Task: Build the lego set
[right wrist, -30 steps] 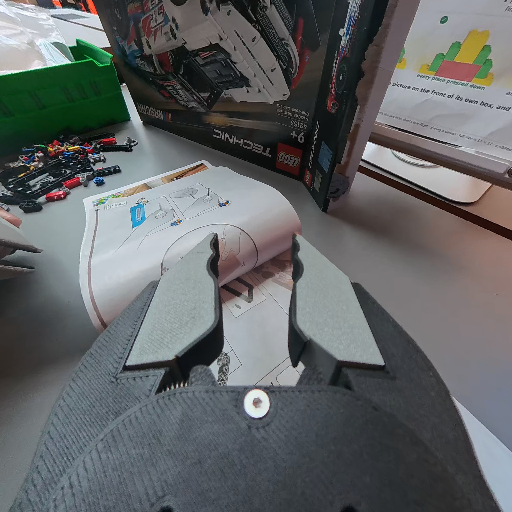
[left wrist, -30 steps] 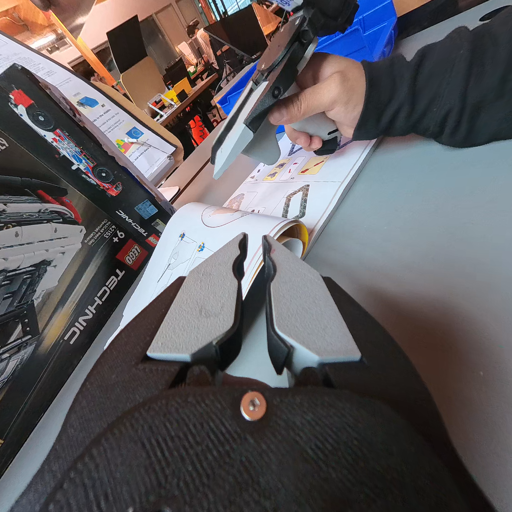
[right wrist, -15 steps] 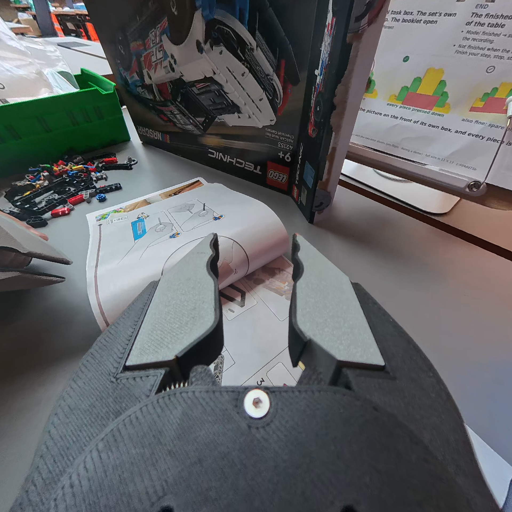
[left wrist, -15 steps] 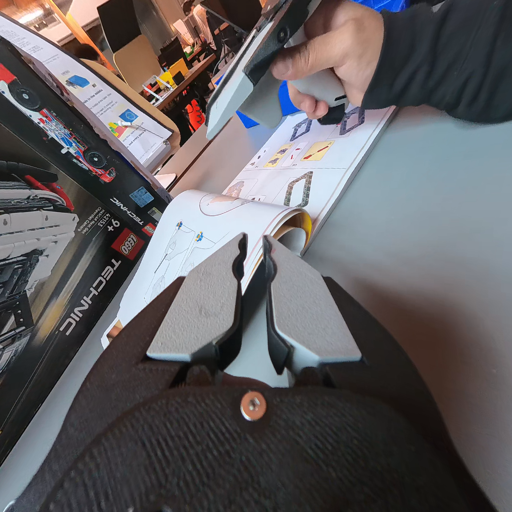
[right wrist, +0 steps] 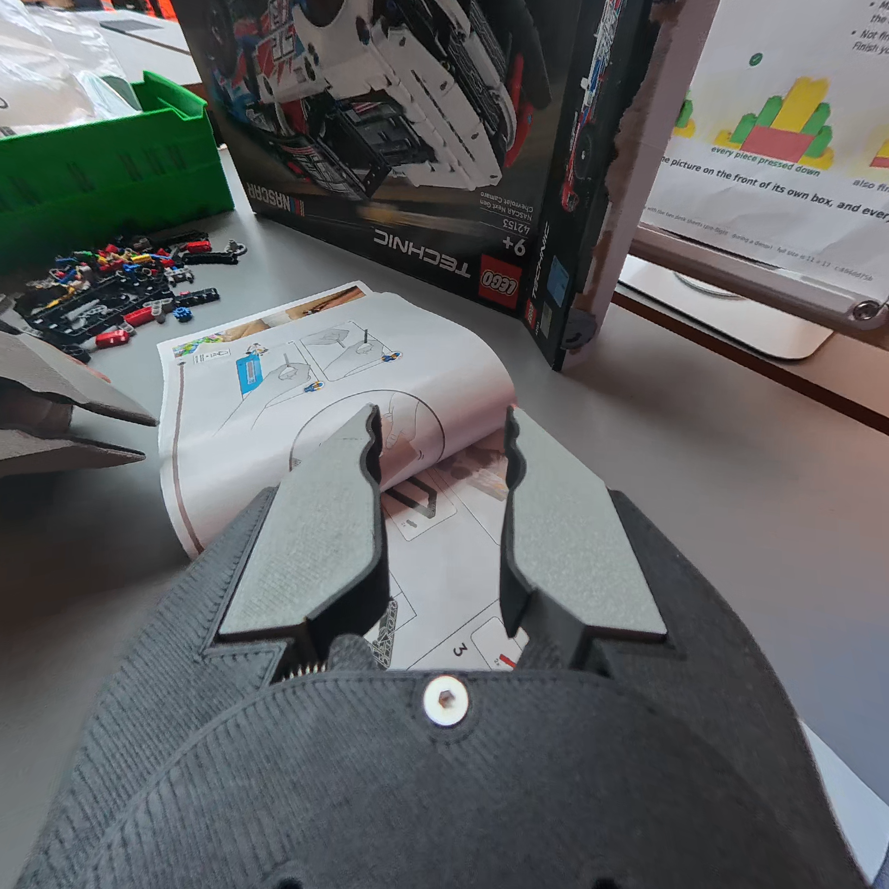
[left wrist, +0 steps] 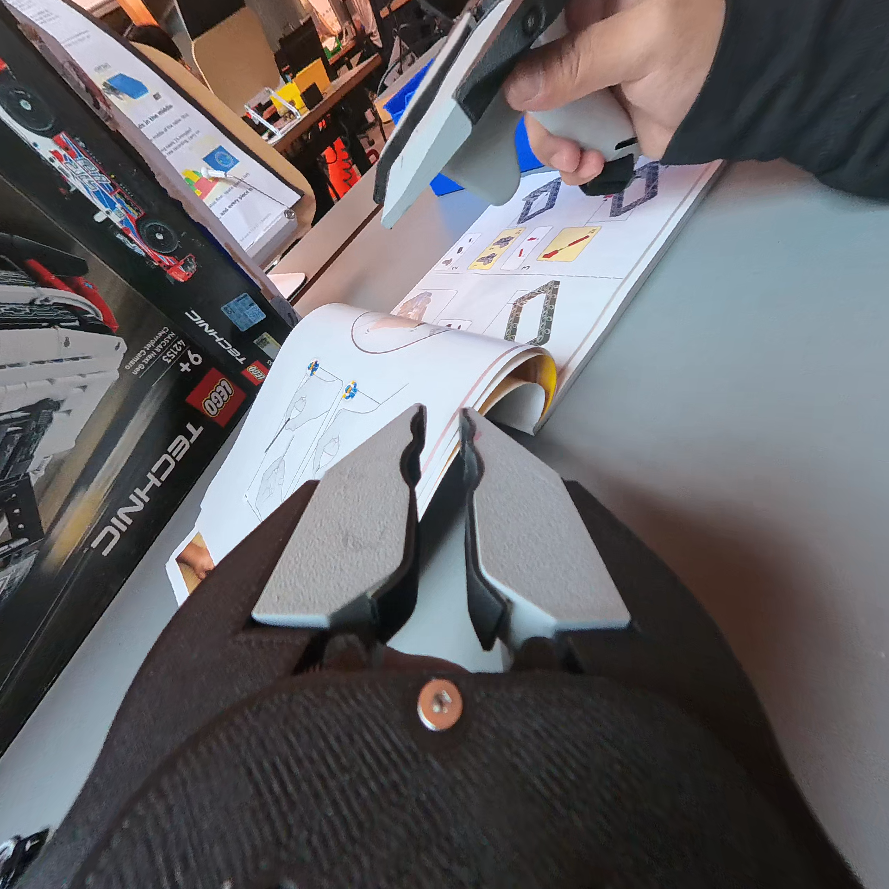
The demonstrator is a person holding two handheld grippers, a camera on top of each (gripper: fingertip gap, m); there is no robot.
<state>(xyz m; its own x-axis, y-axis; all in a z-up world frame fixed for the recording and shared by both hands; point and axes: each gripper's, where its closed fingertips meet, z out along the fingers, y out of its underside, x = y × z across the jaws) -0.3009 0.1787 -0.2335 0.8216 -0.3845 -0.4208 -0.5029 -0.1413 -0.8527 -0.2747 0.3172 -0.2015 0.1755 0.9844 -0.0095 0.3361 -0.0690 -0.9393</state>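
Observation:
The instruction booklet lies open on the grey table, its left pages curled up over the spine. My left gripper sits low at the booklet's near edge; its jaws stand a narrow gap apart and I see nothing held between them. It also shows in the right wrist view, just beside the booklet. My right gripper is open and empty, hovering over the booklet's right page. It also shows in the left wrist view, held by a hand. Loose lego pieces lie in a pile at the left.
The black set box stands upright behind the booklet and also shows in the left wrist view. A green bin stands behind the pieces. A printed sheet on a stand is at the right. Bare table lies right of the booklet.
My left gripper has come closer to the booklet's edge and shows more in the right wrist view. My right gripper has shifted a little above the page. Neither gripper's jaws have changed.

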